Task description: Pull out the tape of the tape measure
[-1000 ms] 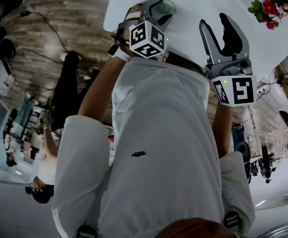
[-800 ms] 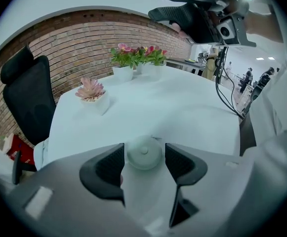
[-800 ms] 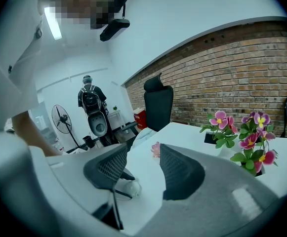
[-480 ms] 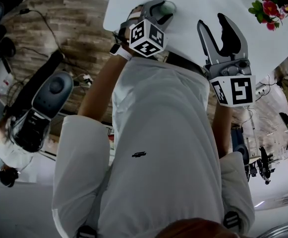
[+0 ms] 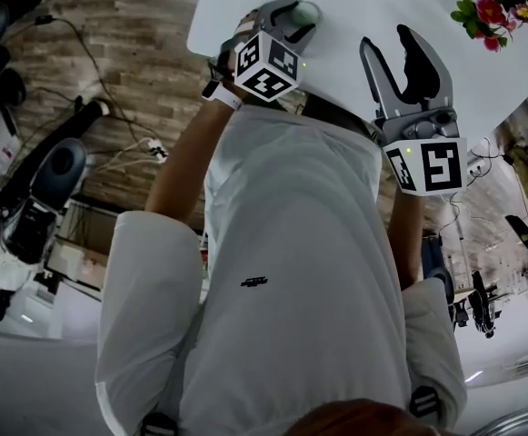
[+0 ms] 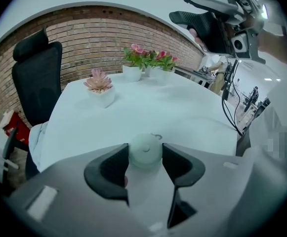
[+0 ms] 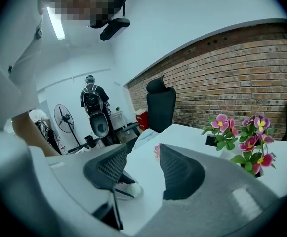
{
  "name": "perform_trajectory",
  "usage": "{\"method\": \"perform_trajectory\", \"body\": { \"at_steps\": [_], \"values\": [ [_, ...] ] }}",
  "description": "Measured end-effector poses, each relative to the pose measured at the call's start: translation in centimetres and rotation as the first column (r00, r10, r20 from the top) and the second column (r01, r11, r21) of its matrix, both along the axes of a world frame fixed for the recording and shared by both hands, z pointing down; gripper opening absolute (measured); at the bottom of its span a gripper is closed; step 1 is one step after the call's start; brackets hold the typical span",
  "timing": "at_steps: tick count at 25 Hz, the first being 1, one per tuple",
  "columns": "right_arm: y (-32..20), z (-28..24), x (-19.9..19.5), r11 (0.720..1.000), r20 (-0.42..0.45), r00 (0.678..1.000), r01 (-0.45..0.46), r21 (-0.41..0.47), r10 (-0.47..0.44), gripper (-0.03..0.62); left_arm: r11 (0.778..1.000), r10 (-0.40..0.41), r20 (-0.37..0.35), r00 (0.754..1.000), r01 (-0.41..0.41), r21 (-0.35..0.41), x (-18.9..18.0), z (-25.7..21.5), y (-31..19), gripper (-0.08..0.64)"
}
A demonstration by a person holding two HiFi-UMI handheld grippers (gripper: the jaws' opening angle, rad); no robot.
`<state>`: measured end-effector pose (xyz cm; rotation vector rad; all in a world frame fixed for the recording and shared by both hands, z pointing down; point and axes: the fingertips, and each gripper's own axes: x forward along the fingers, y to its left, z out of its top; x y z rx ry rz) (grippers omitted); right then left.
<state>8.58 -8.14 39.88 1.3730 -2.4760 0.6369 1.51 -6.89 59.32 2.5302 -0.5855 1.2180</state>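
The tape measure [image 6: 144, 154] is a small round pale-green case on the white table [image 6: 192, 112], with a little metal pull ring [image 6: 156, 136] at its far side. My left gripper [image 6: 145, 148] has just been closing; its dark pads press on both sides of the case. In the head view the case [image 5: 305, 12] shows at the left gripper's [image 5: 291, 18] tip, near the table's edge. My right gripper [image 5: 389, 40] hovers to the right, open, with nothing between its jaws. In the right gripper view [image 7: 142, 154] the tape measure [image 7: 128, 187] lies low at the left.
A pink succulent in a white pot [image 6: 100, 85] and pots of pink flowers [image 6: 148, 63] stand at the table's far side. A black office chair [image 6: 34, 78] stands at the left by the brick wall. A person [image 7: 95, 107] stands in the background.
The left gripper has rolled a little and its jaws have drawn in on the tape measure. The right gripper has kept still. A person in the background has moved.
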Motion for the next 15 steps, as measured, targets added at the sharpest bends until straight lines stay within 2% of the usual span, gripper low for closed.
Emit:
{"method": "perform_trajectory", "body": {
  "at_steps": [15],
  "values": [
    [0.8, -2.5, -1.0, 0.998, -0.010, 0.999, 0.040, 0.054, -0.039, 0.210, 0.992, -0.116, -0.071, 0.991, 0.119, 0.038, -1.6, -5.5, 0.2, 0.233]
  ]
}}
